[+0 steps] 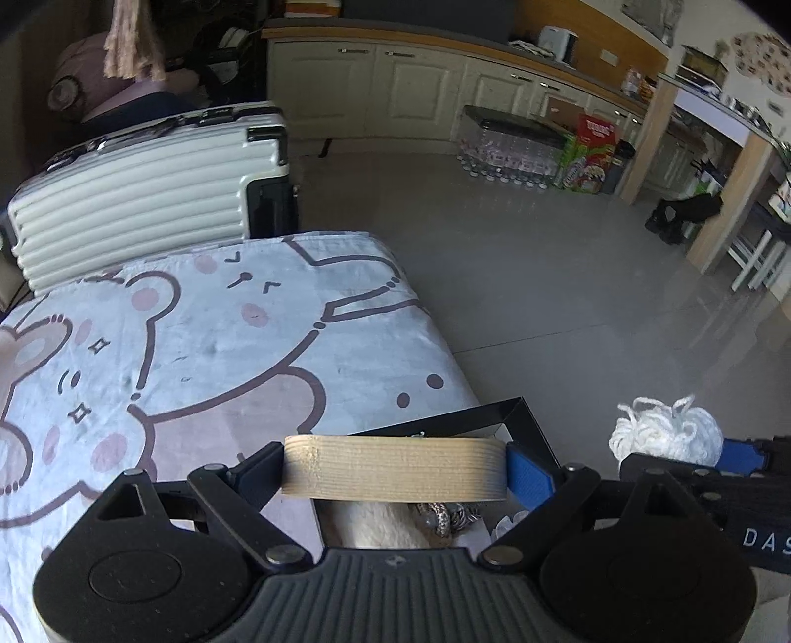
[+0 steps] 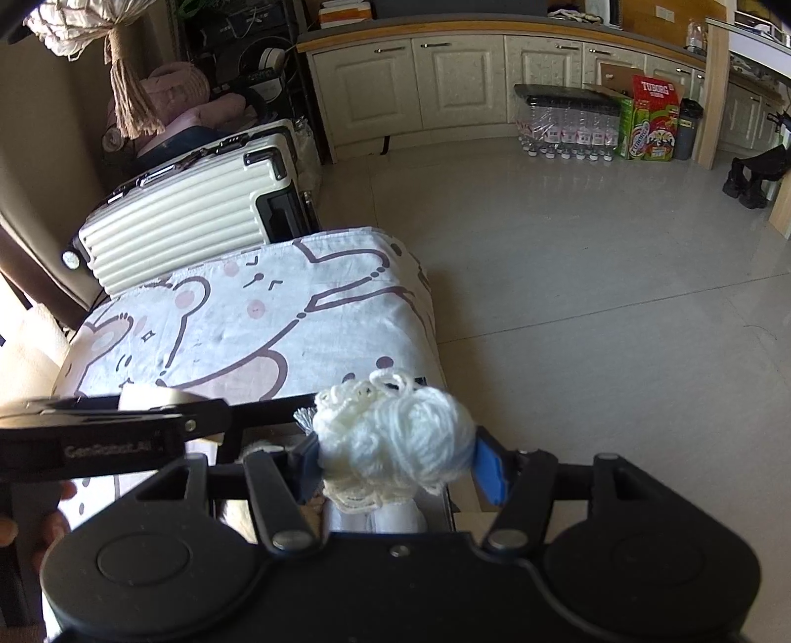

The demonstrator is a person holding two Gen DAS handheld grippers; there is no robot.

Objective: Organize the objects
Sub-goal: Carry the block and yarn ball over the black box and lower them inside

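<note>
A wide beige tape roll (image 1: 395,467) is clamped between the widely spread left gripper (image 1: 395,470) fingers. A fluffy white yarn ball (image 2: 395,435) is pinched in the half-closed right gripper (image 2: 398,465), over a black box (image 1: 524,420).

A kitchen-like room with a pale grey tiled floor (image 2: 568,277) that shines where daylight falls on it; along the far wall runs a row of cream cabinets (image 2: 445,84) with metal handles under a wooden-edged counter (image 1: 445,42); on the floor against them stand packs of clear water bottles (image 2: 568,128), beside a red and green carton (image 2: 652,123) and a dark bin (image 2: 688,128); nearer, a low surface is draped with a white blanket (image 2: 257,321) printed with pink cartoon bears; behind it a ribbed cream suitcase (image 1: 143,193) lies on its side; a tan tassel (image 2: 126,84) hangs at upper left; a wooden post (image 1: 731,193) stands at right.
</note>
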